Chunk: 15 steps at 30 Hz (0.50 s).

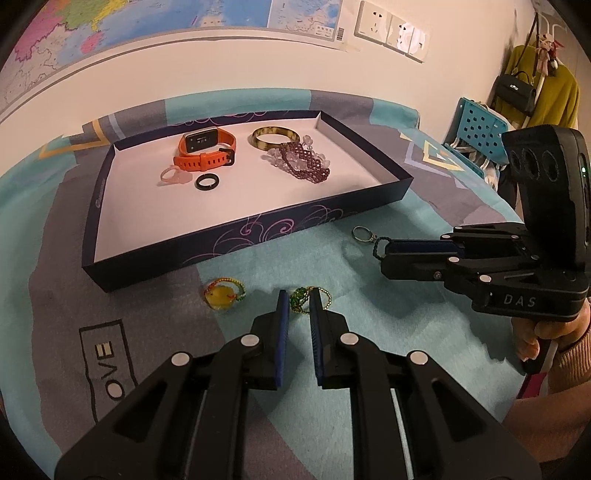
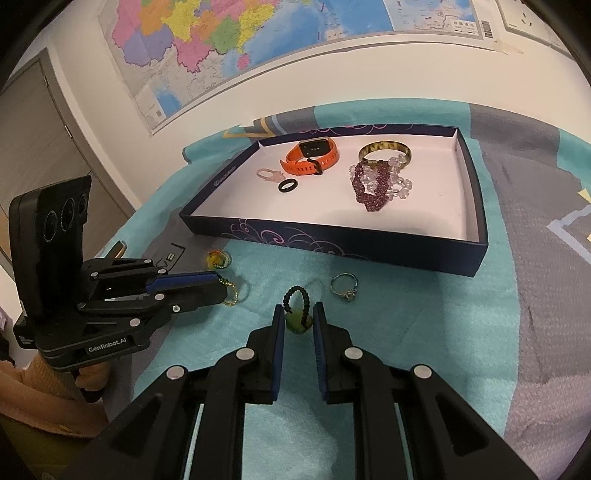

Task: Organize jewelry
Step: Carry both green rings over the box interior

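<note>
Jewelry is spread over a cloth-covered desk (image 1: 369,236), part in a shallow dark-blue box lid (image 1: 236,240) w/ a white inside, part loose on the teal-and-grey cloth in front of it.

Inside the lid: an orange smartwatch (image 1: 205,149) at the back left, a pale pink ring (image 1: 173,176) and a black ring (image 1: 207,182) just in front of it, side by side. To the right, an amber bangle (image 1: 275,137) is seen, w/ a dark-red bead bracelet (image 1: 303,162) lying over clear beads, touching the bangle's near edge.

On the cloth, outside the lid: a yellow stone on a multicolour bead loop (image 1: 221,295), a green bead ring (image 1: 301,299), a silver ring (image 2: 344,287) w/ a small setting, and a green stone on a black bead loop (image 2: 297,310).

Left hand-held gripper (image 1: 297,299) is held low over the cloth, jaws partly open, the green bead ring framed between the blue pads but not pinched as far as can be seen. Right hand-held gripper (image 2: 298,314) is likewise partly open, the green stone sitting between its fingertips (image 2: 277,314); contact w/ the pads cannot be told.

A wall map (image 2: 258,40) is hung behind the desk; wall sockets (image 1: 391,31) are seen at upper right in the left wrist view.
</note>
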Each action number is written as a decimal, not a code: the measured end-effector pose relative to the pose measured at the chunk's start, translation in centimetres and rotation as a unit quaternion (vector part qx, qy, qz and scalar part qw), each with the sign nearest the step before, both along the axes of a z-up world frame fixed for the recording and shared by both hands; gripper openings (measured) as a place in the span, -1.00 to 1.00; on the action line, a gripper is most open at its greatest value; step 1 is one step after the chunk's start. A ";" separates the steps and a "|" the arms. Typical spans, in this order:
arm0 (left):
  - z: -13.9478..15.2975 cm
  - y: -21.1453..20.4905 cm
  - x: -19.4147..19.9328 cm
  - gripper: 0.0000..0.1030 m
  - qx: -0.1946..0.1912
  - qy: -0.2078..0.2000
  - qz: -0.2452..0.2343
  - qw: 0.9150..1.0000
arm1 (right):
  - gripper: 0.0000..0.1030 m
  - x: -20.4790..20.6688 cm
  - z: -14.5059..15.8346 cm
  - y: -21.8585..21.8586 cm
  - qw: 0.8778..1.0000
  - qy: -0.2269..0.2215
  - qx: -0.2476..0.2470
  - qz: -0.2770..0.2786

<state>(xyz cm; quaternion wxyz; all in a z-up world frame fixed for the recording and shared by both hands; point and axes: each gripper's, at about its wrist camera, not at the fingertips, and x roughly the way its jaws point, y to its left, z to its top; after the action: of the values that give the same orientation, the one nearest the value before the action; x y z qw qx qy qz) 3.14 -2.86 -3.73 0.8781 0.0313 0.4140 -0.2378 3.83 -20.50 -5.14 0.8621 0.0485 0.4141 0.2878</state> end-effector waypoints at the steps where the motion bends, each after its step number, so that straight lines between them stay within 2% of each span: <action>1: 0.0 0.0 0.0 -0.77 -0.001 0.001 0.000 1.000 | -0.74 0.0 0.0 0.0 1.000 0.001 0.000 0.001; 15: 0.7 1.0 -0.6 -0.77 -0.018 -0.002 0.004 1.000 | -0.74 0.1 0.2 0.3 1.000 -0.003 0.004 0.002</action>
<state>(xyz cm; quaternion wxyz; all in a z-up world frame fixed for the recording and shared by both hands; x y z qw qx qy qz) 2.58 -1.88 -2.98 0.8804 0.0145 0.4076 -0.2417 3.95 -20.24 -4.94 0.8628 0.0501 0.4102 0.2912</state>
